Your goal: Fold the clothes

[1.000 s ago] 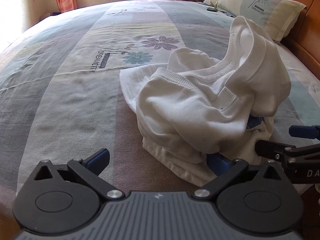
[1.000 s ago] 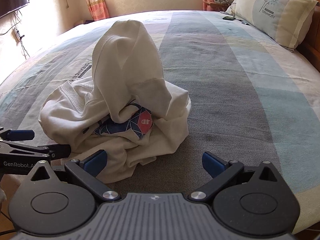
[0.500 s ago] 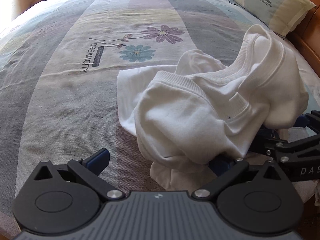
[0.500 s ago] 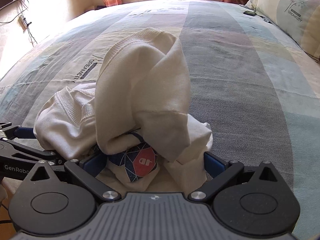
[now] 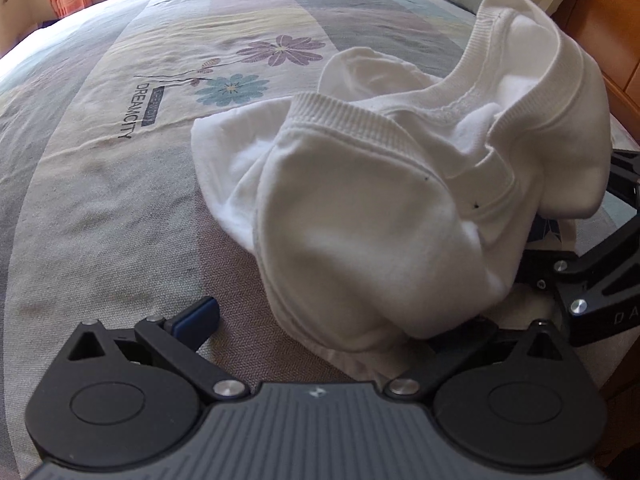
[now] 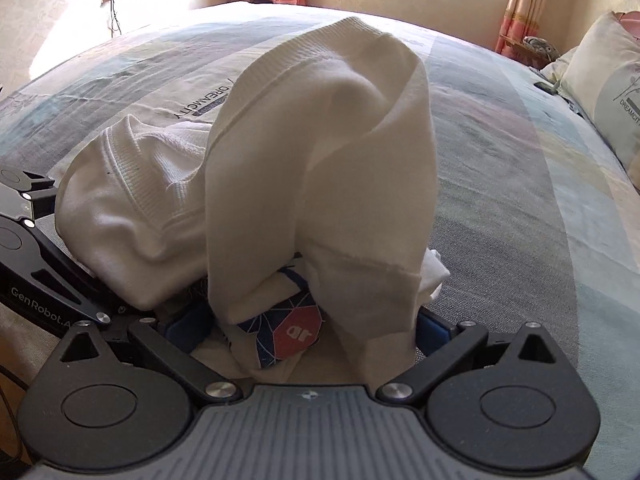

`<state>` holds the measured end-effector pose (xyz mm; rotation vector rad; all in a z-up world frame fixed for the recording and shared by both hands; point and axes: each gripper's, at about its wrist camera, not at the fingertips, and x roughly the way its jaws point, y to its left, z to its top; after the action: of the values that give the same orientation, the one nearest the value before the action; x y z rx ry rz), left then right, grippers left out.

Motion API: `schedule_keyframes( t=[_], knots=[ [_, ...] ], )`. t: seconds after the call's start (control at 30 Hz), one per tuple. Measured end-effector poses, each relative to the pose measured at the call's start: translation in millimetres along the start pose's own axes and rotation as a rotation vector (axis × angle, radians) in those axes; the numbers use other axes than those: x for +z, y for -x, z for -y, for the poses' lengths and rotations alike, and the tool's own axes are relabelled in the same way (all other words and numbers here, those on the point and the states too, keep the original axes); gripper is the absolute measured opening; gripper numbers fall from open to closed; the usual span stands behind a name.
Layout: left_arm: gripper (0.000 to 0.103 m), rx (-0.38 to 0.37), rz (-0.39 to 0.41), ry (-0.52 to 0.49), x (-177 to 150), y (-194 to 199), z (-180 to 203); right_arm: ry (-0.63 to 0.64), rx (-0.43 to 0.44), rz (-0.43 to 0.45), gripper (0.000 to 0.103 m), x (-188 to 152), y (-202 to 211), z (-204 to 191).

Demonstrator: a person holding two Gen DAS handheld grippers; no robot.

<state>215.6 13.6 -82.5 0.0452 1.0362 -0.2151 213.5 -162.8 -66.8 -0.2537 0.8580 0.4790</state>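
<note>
Both grippers at near edge of crumpled white T-shirt on bed.

Left gripper (image 5: 316, 332): jaws spread wide, shirt hem bulging between. Right gripper (image 6: 308, 330): jaws apart, straddling cloth, not pinching. White T-shirt (image 6: 320, 168): soft knit, ribbed collar, heaped, red-blue geometric print showing. Left tool marked "GenRobot". Bedspread (image 5: 120, 168), coarse striped weave, flowers, printed "DREAMCITY"; pillow (image 6: 604, 88) likewise.

White shirt (image 6: 320, 168) bears a navy-and-red print, perhaps geometric; striped pastel bedspread (image 5: 120, 160) shows flowers.
</note>
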Motion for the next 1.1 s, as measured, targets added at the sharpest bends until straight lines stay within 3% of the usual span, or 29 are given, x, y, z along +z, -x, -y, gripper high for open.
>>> schedule_keyframes(
  t=[0.1,0.27,0.47,0.53,0.7,0.8,0.97,1.1],
  knots=[
    [0.102,0.016,-0.042,0.020,1,13,0,-0.035,0.031,-0.037,0.103,7,6,10],
    [0.102,0.055,-0.051,0.026,-2,45,2,0.096,0.048,0.009,0.103,8,40,16],
    [0.102,0.104,0.026,0.035,7,85,10,0.149,0.125,0.070,0.101,22,69,36],
    [0.102,0.115,0.039,0.043,10,89,12,0.167,0.142,0.075,0.081,26,71,42],
    [0.102,0.134,0.047,0.063,14,90,17,0.183,0.206,0.058,0.056,34,60,55],
    [0.102,0.146,0.052,0.074,16,91,20,0.184,0.266,0.050,0.011,36,54,56],
    [0.102,0.142,0.063,0.060,19,92,26,0.216,0.224,0.070,0.011,38,56,64],
    [0.102,0.140,0.072,0.044,26,88,31,0.215,0.101,0.076,0.011,44,59,93]
  ],
)
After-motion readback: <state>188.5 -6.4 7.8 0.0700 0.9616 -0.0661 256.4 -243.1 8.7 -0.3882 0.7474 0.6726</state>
